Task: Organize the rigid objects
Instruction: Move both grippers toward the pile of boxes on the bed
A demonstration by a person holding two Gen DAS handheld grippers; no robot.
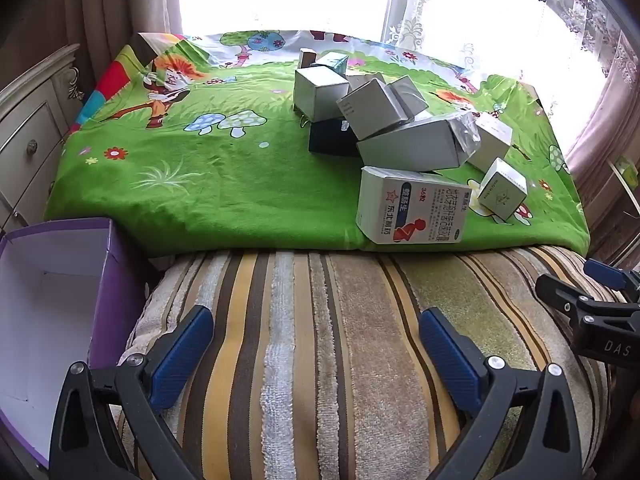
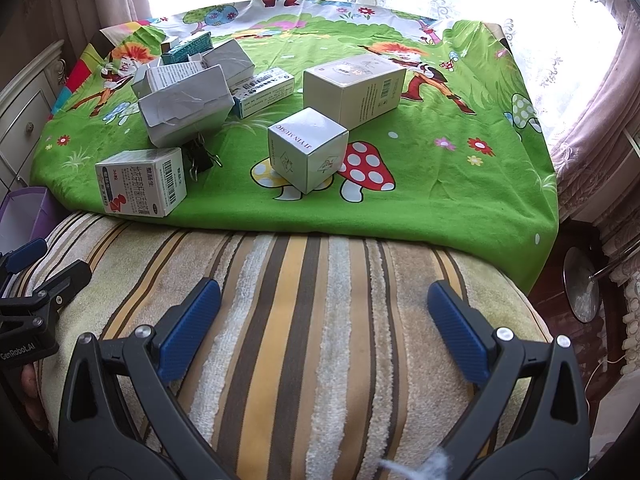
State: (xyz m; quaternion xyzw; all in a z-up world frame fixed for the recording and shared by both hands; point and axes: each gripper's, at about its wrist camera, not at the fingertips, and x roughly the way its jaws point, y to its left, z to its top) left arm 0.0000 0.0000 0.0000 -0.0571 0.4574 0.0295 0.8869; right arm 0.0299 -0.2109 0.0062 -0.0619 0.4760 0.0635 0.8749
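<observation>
Left claw [image 1: 316,354]: jaws wide, nothing between the blue pads, hanging over the striped towel [image 1: 320,340]. Right claw [image 2: 324,330]: same, jaws wide and empty, over the same towel, tilted down toward the boxes. Each claw shows at the edge of the other's view, side by side and apart.

Boxes all sit on the green cartoon cloth [image 1: 200,184] beyond the towel, none touched by either claw.
- Pile of white and grey cartons [image 1: 360,108] stacked loosely, several tilted and leaning on each other. One long carton [image 1: 412,148] lies across the near side of the pile with crinkled plastic wrap at its end.
- Dark box [image 1: 330,140] partly buried under the pile.
- Teal box [image 2: 188,49] at the far end of the pile.
- Medicine box with red figure print [image 1: 412,210] nearest the cloth's front edge, lying flat, just in front of the pile.
- Small white cube box [image 2: 306,148] standing apart on the mushroom print, one corner toward the right claw.
- Larger cream carton [image 2: 354,88] lying behind the cube, near it.
- Black binder clip [image 2: 202,160] between the medicine box and the pile.

Purple box, white inside [image 1: 56,280], open and empty, sits at the left beside the towel, close to the left claw. A cream dresser [image 1: 32,120] stands at far left.
</observation>
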